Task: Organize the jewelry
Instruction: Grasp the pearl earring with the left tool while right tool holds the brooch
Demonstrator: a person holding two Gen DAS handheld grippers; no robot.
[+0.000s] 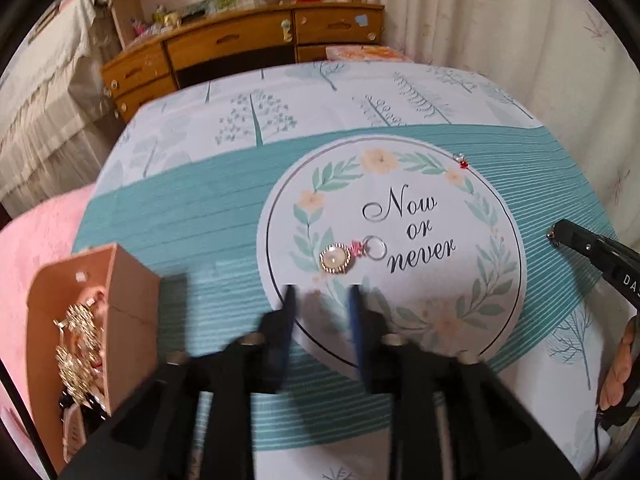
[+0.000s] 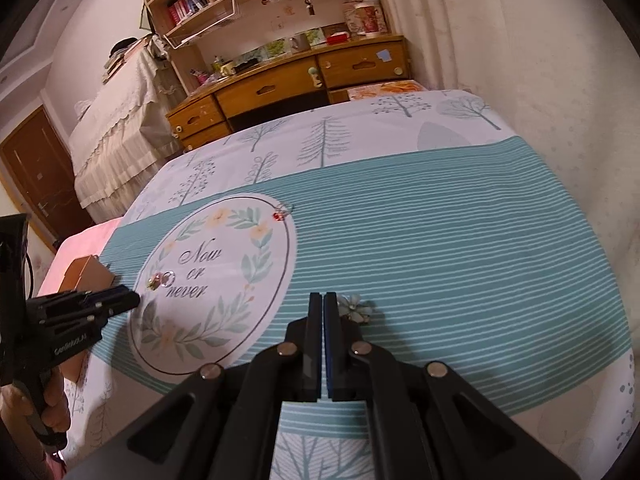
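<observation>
Matt printed cloth [image 1: 192, 216]; glossy gold-metal watch face [image 1: 335, 258] (shiny ring beside); matt cardboard box [image 1: 128, 300]; varnished wood desk [image 1: 240, 40].

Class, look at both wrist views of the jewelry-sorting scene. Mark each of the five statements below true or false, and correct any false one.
1. The watch-face charm lies inside the round "Now or never" print. True.
2. The left gripper is clamped on the charm. False: its jaws stand apart with nothing between them, and the charm lies just beyond the tips.
3. The right gripper is shut. True: its pads meet.
4. The cardboard box is empty. False: gold jewelry lies inside it.
5. The small red piece sits in the middle of the round print. False: it lies at the print's far edge.
</observation>
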